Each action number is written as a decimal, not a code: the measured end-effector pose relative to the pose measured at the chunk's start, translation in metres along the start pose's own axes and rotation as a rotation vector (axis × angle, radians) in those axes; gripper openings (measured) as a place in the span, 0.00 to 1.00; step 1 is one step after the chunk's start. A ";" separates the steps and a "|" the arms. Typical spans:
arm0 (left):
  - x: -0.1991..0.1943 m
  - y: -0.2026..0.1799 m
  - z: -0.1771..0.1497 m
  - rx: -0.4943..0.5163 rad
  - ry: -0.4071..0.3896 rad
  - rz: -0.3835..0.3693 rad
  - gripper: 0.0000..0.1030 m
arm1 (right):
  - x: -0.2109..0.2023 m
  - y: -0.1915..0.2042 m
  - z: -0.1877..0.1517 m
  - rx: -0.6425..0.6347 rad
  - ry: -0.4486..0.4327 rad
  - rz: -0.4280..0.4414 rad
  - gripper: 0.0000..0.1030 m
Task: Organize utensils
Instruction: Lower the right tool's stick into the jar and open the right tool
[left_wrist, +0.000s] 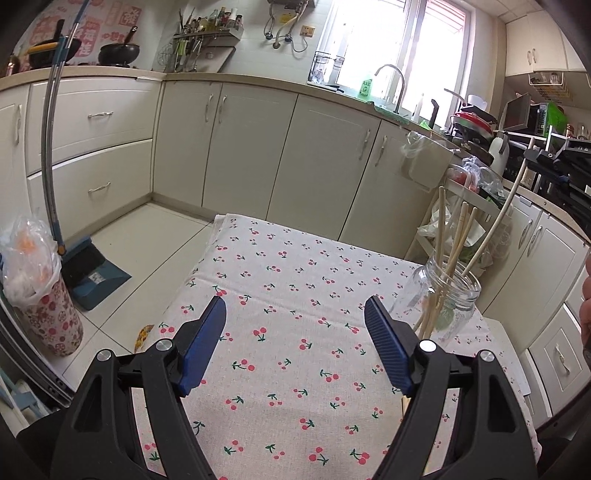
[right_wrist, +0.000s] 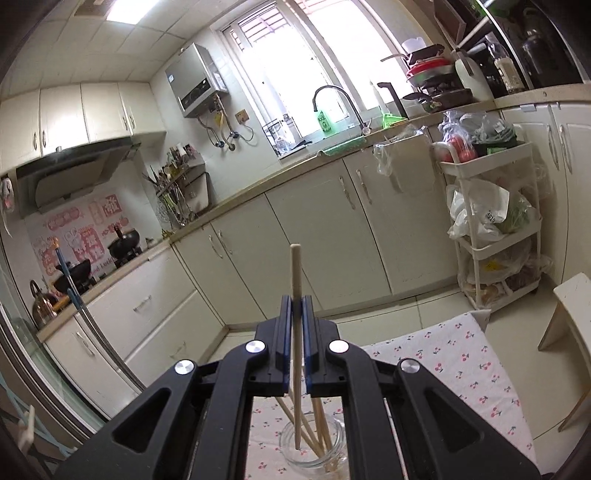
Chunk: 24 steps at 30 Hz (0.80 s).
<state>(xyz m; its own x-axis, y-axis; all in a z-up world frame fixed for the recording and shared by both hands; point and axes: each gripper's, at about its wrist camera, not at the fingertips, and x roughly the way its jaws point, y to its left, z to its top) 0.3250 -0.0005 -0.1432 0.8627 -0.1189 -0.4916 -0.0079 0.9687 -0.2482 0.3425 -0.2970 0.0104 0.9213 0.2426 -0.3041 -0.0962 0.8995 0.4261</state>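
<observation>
Right claw (right_wrist: 296, 306), clenched on the pale wooden chopstick (right_wrist: 295, 273), should probably lower straight into the clear glass jar (right_wrist: 312, 448); left claw (left_wrist: 295, 314) released.

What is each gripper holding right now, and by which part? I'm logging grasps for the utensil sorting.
The right gripper is shut on a wooden chopstick, pinched near its upper end, lower end in the glass jar. The left gripper is open and holds nothing.

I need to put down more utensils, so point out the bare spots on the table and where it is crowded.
The cherry-print tablecloth lies bare from its far edge back to the left gripper, whose jaws stand open over it. Crowding sits at the right: the clear glass jar of wooden chopsticks, with the right gripper holding a chopstick above it.
</observation>
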 end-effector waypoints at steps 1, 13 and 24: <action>0.000 0.000 -0.001 0.000 0.001 -0.001 0.72 | 0.002 0.001 -0.001 -0.012 0.007 -0.007 0.06; 0.000 -0.005 -0.008 0.010 0.041 -0.012 0.73 | 0.044 0.001 -0.053 -0.118 0.194 -0.064 0.06; -0.001 -0.016 -0.018 0.049 0.120 -0.006 0.76 | 0.005 -0.009 -0.120 -0.069 0.383 -0.083 0.19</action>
<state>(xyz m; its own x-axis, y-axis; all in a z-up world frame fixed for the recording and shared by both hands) 0.3146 -0.0195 -0.1540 0.7960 -0.1476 -0.5871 0.0245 0.9769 -0.2124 0.3024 -0.2603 -0.0972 0.7211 0.2739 -0.6364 -0.0638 0.9409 0.3326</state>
